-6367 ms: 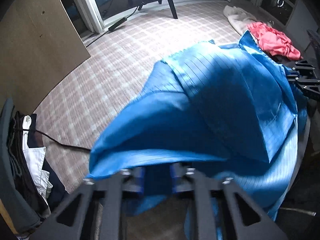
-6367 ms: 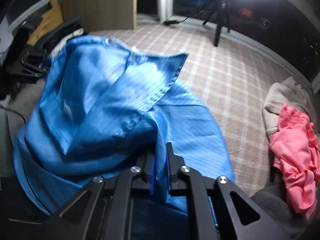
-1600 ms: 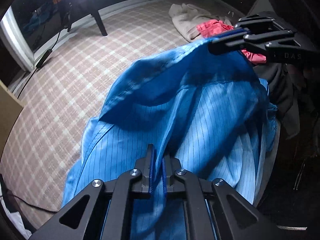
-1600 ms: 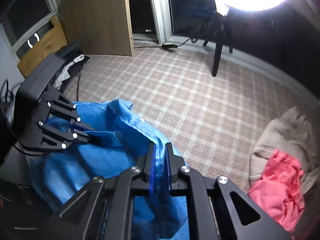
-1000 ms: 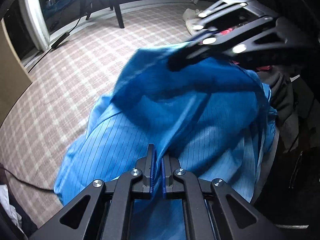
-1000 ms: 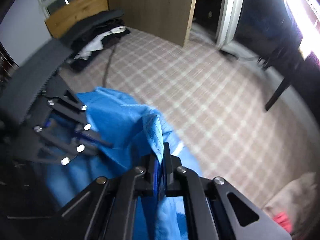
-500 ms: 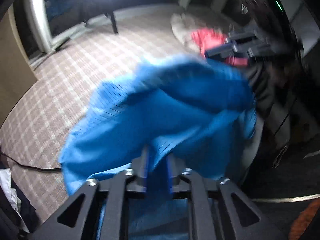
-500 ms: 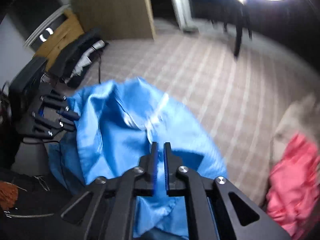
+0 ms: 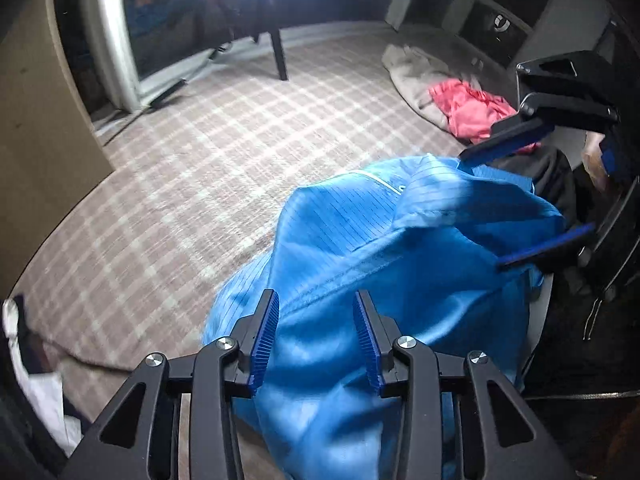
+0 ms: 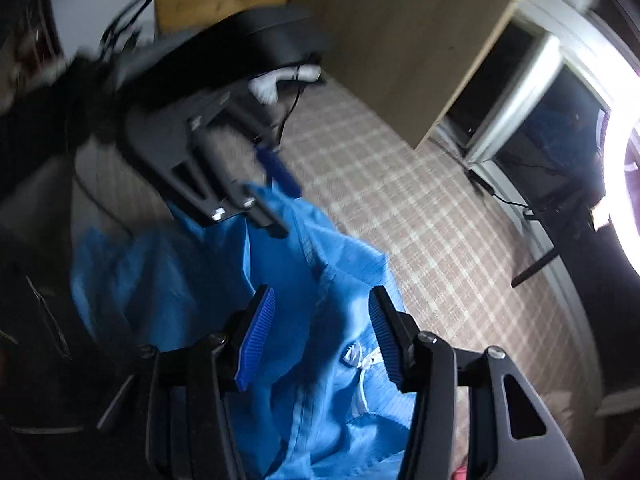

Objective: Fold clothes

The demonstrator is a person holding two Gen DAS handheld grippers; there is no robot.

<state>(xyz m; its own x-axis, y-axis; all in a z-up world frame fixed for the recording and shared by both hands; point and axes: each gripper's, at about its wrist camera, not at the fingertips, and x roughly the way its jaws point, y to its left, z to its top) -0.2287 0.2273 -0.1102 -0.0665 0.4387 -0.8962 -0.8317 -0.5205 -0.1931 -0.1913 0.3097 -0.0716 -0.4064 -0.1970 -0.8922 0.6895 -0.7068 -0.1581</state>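
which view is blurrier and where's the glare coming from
Right wrist view is blurrier: the left gripper and dark clutter at upper left smear with motion, and a ring light blows out the right edge. Left wrist view is sharper, with slight blur on the blue garment, glare only at top centre; both show fisheye bending.

left claw (image 9: pixel 316 336) agape, right claw (image 10: pixel 322 334) agape
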